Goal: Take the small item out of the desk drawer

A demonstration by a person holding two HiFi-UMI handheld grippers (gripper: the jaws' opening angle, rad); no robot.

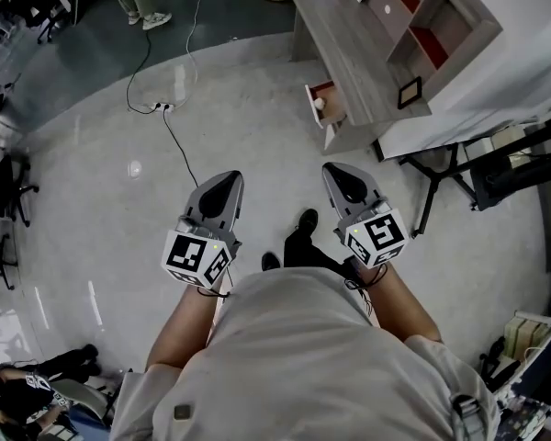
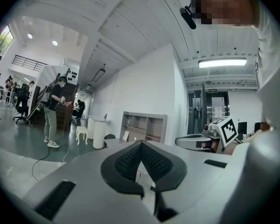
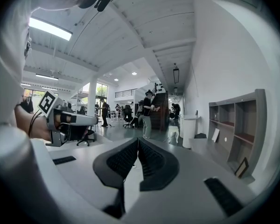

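We stand well apart from the desk (image 1: 349,44), which sits in the upper right of the head view. Its drawer (image 1: 333,110) is pulled open, and the small item (image 1: 319,103), pale and roundish, lies inside on the red bottom.

The left gripper (image 1: 222,186) and the right gripper (image 1: 344,177) hang side by side at mid-frame. Each has its jaws closed tip to tip on nothing.

The step in hand is the approach, we judge. To do it well, we should close in on the drawer and spread one gripper's jaws before entering. We then come down over the item, clear of the drawer walls.

Only the head view shows the drawer and the item. The gripper views look level across the room, catching the desk's shelves (image 3: 238,134) and distant people. Only they show the pads meeting.
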